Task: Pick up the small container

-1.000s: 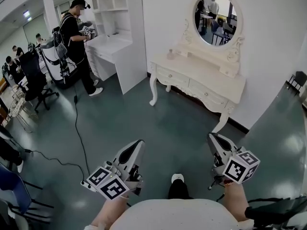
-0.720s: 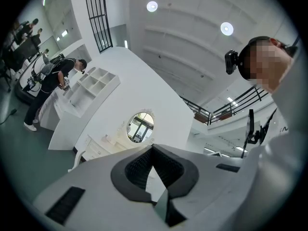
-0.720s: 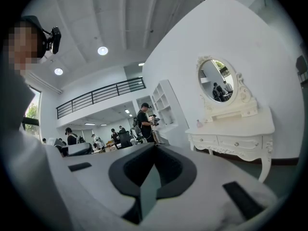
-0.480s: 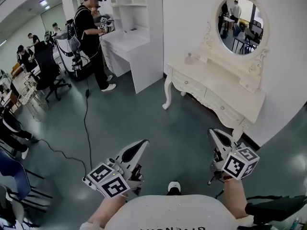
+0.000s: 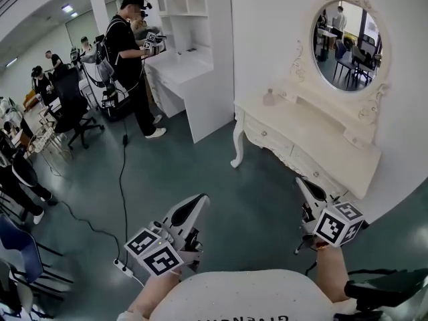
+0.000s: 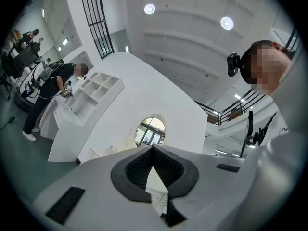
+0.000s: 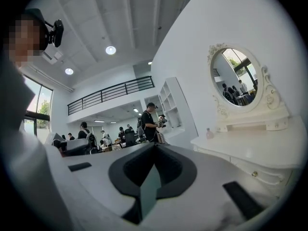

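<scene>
Small container (image 5: 269,97) stands upright at rear left of the counter (image 5: 314,136), well apart and ahead-left of the nearer right gripper (image 5: 305,187); left gripper (image 5: 195,204) farther; both grippers' fingers closed, empty.

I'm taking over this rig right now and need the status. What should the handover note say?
Left gripper: shut, empty.
Right gripper: shut, empty.
Small container: untouched on the dressing table, left of the mirror, well ahead of both grippers.
Done: nothing yet.
Left: step up to the table, open a gripper, grasp the container and lift it.
</scene>
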Motion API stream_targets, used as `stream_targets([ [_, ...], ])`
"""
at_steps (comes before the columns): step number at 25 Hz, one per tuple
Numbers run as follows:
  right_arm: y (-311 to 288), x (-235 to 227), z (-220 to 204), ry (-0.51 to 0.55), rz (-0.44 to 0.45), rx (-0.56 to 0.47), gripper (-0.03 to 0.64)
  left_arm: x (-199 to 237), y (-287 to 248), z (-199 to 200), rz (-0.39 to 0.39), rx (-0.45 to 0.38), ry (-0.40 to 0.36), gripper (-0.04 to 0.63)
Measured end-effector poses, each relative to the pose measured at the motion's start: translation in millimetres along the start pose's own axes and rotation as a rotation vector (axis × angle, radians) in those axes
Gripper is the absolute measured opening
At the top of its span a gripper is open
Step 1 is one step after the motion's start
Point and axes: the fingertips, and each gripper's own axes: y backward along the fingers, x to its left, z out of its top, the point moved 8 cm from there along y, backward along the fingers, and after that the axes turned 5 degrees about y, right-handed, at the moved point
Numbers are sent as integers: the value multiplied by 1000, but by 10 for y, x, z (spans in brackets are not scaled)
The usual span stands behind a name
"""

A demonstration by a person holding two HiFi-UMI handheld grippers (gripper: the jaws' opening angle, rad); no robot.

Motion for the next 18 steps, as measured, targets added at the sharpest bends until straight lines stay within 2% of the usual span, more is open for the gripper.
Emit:
stream_targets([
  [7,-242,-420,81,17,5,-3,5,214,-454,7,3,-25,-2,0],
  [11,-333,-549,116,5,1,-1,5,247,-627,2,-10,-3,-14,0],
  [18,-462,-760,4,-26,0,12,5,363,-795,-101,14,12,8,0],
])
